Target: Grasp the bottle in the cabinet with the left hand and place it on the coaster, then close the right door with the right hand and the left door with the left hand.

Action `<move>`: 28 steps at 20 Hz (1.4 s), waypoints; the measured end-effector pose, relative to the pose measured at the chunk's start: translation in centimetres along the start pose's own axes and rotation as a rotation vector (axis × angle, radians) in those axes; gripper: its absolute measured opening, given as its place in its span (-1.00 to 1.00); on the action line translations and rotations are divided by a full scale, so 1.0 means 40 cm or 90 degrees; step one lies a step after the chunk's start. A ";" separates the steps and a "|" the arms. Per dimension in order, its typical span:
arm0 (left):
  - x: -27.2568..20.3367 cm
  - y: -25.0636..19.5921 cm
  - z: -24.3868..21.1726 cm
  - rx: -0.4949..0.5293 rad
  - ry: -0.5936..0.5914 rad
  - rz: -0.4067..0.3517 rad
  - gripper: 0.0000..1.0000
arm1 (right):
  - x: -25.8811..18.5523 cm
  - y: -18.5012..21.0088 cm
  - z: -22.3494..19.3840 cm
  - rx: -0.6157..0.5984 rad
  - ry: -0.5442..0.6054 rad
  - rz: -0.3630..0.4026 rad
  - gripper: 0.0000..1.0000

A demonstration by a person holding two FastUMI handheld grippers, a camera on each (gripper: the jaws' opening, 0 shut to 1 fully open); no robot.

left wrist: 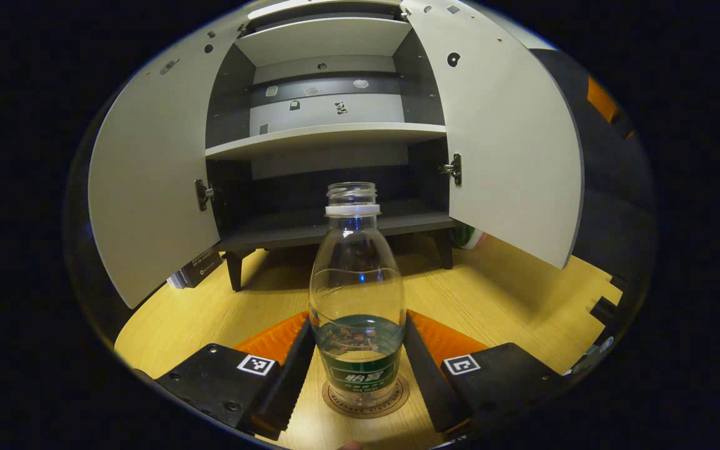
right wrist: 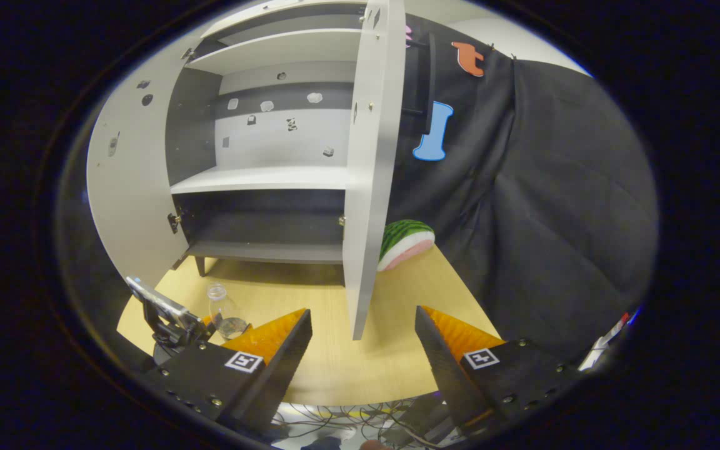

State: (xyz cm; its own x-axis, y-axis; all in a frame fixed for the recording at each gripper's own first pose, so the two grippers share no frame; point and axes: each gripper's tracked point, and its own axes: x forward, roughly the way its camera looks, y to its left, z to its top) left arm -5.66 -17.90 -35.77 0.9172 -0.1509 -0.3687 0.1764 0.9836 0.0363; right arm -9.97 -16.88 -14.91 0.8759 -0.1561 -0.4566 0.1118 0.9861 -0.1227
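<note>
Left gripper view, bottle (left wrist: 357,294) upright on coaster (left wrist: 366,402), between parted fingers (left wrist: 285,369), contact unclear.

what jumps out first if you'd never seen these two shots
In the left gripper view, a clear capless bottle stands on a round coaster between the left gripper fingers, which flank it closely. Behind it the grey cabinet stands with both doors open. In the right gripper view, a watermelon slice lies past the right door.
</note>
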 end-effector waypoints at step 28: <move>-0.166 0.060 0.426 0.000 -0.152 0.012 0.78 | -0.072 -0.164 0.321 0.067 -0.202 0.002 1.00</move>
State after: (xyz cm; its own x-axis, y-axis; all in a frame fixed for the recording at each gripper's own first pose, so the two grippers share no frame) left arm -5.23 -16.20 -17.41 0.9788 -0.1512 -0.1380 0.1582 0.9866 0.0411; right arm -7.21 -22.18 -1.48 0.9769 -0.1442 -0.1579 0.1424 0.9896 -0.0224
